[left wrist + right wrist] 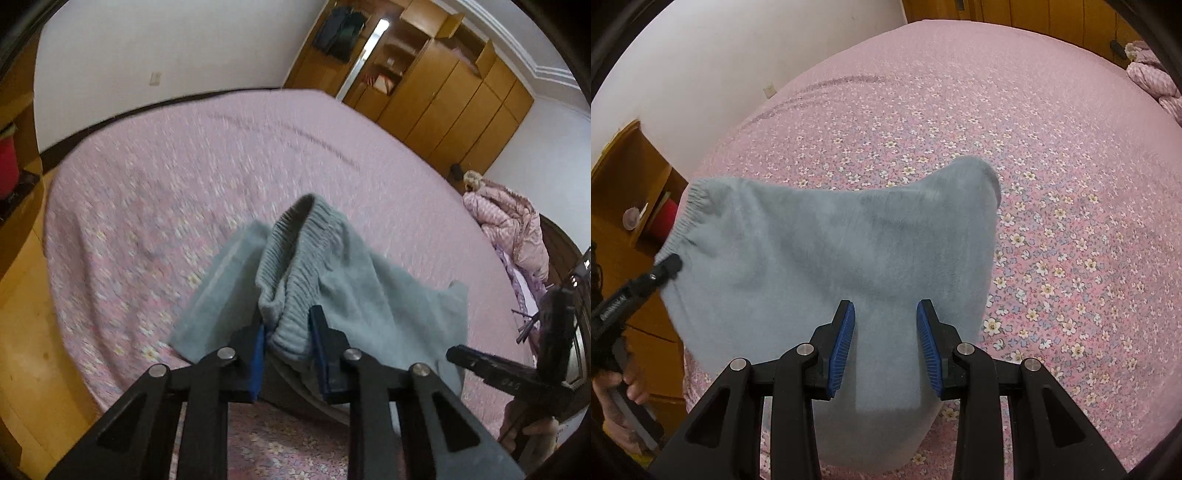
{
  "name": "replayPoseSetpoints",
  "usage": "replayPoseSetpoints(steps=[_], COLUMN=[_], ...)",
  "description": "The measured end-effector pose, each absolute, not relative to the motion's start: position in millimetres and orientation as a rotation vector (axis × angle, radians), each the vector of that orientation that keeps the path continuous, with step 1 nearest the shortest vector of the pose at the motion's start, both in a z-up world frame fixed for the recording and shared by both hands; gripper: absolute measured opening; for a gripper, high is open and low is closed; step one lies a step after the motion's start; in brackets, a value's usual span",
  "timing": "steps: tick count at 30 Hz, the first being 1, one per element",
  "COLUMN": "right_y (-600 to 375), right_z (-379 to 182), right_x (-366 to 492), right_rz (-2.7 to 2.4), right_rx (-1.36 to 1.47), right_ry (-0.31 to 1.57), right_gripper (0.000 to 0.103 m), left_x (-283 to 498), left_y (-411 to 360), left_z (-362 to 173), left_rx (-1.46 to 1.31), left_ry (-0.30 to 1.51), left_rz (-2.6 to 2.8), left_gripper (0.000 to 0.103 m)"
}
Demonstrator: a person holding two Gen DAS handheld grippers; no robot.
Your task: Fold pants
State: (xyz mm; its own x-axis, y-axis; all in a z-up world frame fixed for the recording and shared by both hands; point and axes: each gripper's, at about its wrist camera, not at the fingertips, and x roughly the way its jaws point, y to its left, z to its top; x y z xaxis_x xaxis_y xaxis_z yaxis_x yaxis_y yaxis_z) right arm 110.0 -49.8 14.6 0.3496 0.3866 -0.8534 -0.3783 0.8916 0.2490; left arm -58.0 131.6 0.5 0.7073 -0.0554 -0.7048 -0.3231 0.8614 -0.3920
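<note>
On a bed (1052, 155) spread with a pink floral sheet, I had a pair of grey-blue fleece pants (827, 258) lifted clear of the near part of the mattress.

The left wrist view showed my left gripper (287, 350) pinching the ribbed elastic waistband (295, 258) between its blue pads (258, 354), the jaws drawn in to a narrow gap filled with bunched fabric. Only this view took in the far wooden wardrobe (443, 107) with dark clothes hanging on it, a pink quilted jacket (513, 221) at the bed's right edge and a red item on a shelf at the far left. My right gripper (458, 356) appeared there as a dark shape at the right edge, its opening impossible to read.

The right wrist view showed what the other hid: the broad, smooth face of the pants spread before me, the gathered waistband at the left edge and a rounded fold at the far right. There, my right gripper (885, 332) stood with its jaws wide apart over the cloth; I could not tell whether the pads touched it. The left gripper's tip (670, 264) met the waistband at the left, with a hand (617, 398) beneath it.

The pants' long axis ran left to right, waist end to the left, the lower fabric drooping toward the near edge.
</note>
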Motion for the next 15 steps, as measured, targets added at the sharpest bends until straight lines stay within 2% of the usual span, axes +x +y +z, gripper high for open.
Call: replayPoseSetpoints(steps=[4,6,8,10,15], right_y=[-43.2,-40.1,-39.5,-41.8,-56.8], right_z=[7.3,2.7,2.2,6.1,26.8], right_x=[112.0,112.4,112.2,111.5,112.6], right_rz=[0.512,0.512,0.517,0.523,0.496], right_rx=[-0.004,-0.032,-0.037,-0.027,0.022], right_ry=[1.109,1.103,1.101,1.099,1.028], right_gripper=[0.036,0.036,0.036,0.036,0.036], left_x=[-64.3,-61.2,-63.2,-68.0,-81.2], left_y=[149.2,157.4,161.7,165.6,158.0], left_z=[-16.7,-41.0,-49.4,-43.2,-0.1], left_rx=[-0.530,-0.559,-0.584,-0.586,-0.455], left_ry=[0.811,0.885,0.899,0.898,0.856], left_rz=[0.236,0.254,0.262,0.280,0.286], left_gripper=[0.024,0.030,0.040,0.049,0.048])
